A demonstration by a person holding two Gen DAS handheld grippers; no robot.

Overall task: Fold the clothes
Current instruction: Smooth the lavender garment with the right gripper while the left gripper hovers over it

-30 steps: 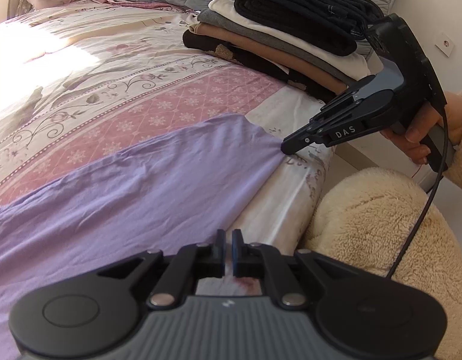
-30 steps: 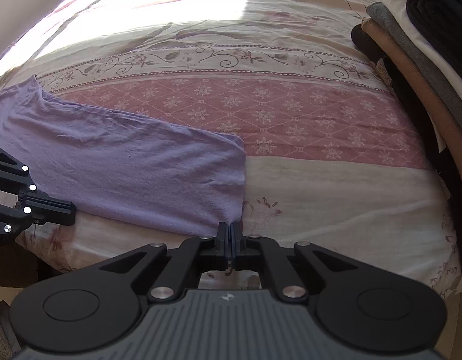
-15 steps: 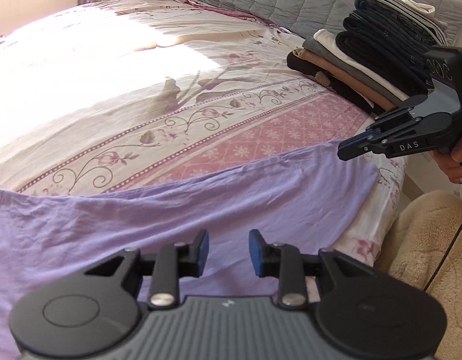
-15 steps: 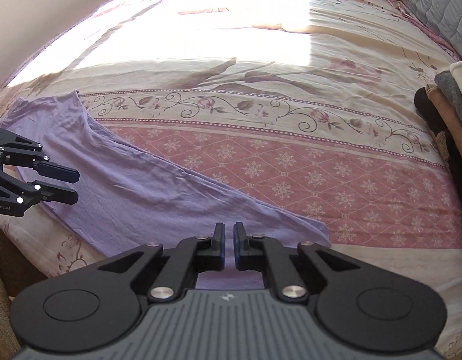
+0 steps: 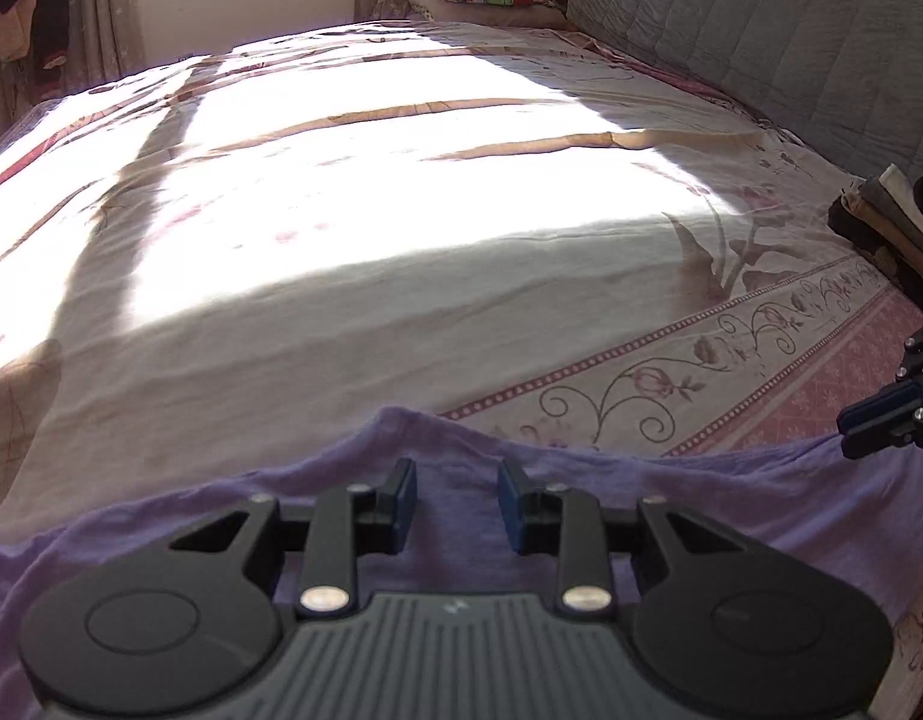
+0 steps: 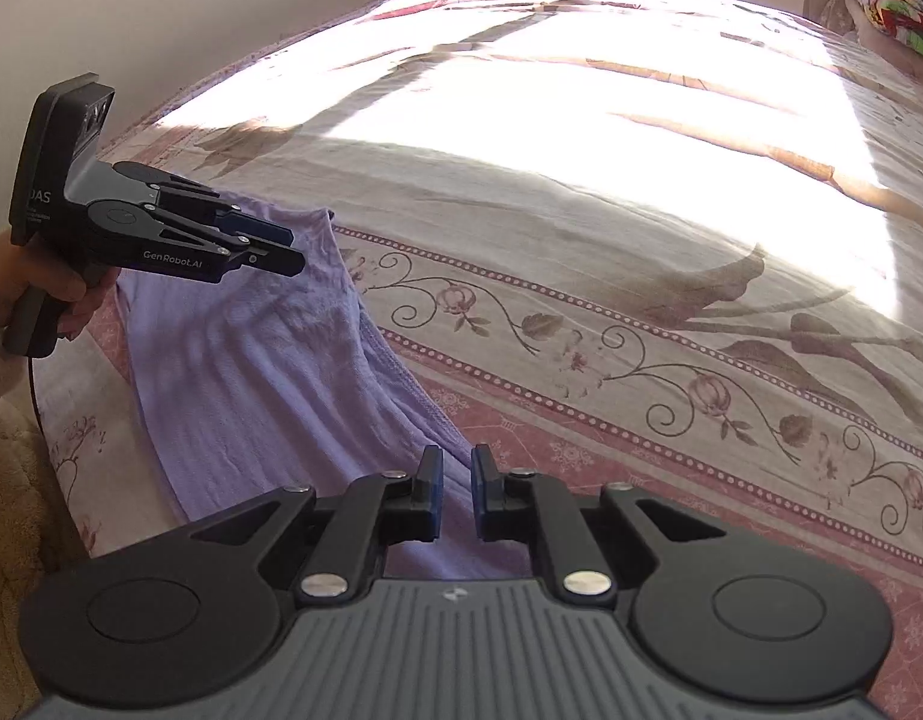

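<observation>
The purple garment (image 6: 263, 372) is lying flat along the bedsheet's (image 6: 581, 228) near edge, stretching toward ten o'clock. The left gripper (image 5: 455, 495) and right gripper (image 6: 455, 483) are hovering over it, jaws parted, gripping nothing — likely readying another fold.

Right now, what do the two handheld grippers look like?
Both are matte black with ribbed grey bodies, silver rivets and blue-padded fingers. The left gripper reads "GenRobot.AI" and "DAS", with a pistol handle and thin black cable. The right gripper looks the same.
</observation>
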